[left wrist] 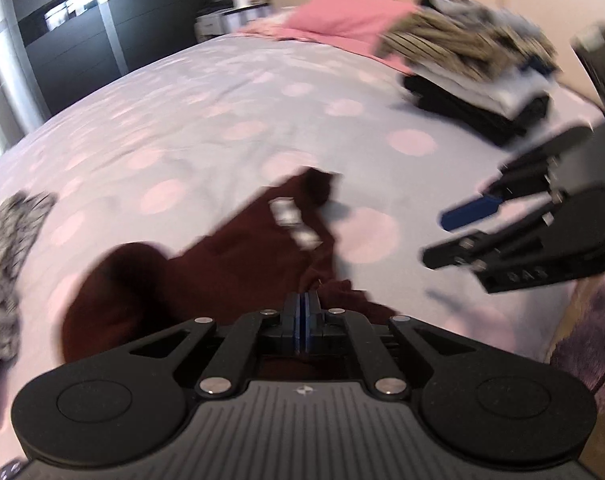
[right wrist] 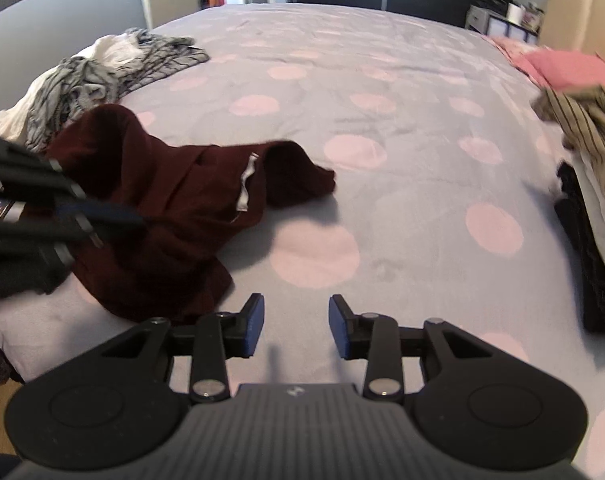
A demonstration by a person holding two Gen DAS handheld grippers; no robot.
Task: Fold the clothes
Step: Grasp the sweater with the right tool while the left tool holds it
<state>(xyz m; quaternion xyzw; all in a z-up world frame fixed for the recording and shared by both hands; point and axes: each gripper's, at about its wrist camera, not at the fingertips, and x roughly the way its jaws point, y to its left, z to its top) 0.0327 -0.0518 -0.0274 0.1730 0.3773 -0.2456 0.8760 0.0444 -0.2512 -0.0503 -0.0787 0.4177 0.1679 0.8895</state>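
Observation:
A dark maroon garment (left wrist: 222,252) (right wrist: 174,216) lies crumpled on the lilac bedspread with pink dots (left wrist: 206,120) (right wrist: 382,160); a white label (right wrist: 246,184) shows on it. My left gripper (left wrist: 302,304) is shut on a fold of the maroon cloth near the bed's front edge; from the right wrist view the left gripper (right wrist: 134,220) comes in from the left, blurred. My right gripper (right wrist: 295,320) is open above bare bedspread, right of the garment, with nothing between its fingers. In the left wrist view the right gripper (left wrist: 434,232) hovers at the right.
A stack of folded clothes (left wrist: 474,68) (right wrist: 590,184), striped beige on top, sits at the bed's right side. A heap of grey-patterned and white clothes (right wrist: 98,72) (left wrist: 2,264) lies at the left. Pink pillows (left wrist: 342,16) (right wrist: 570,64) and a dark wardrobe (left wrist: 62,32) stand beyond.

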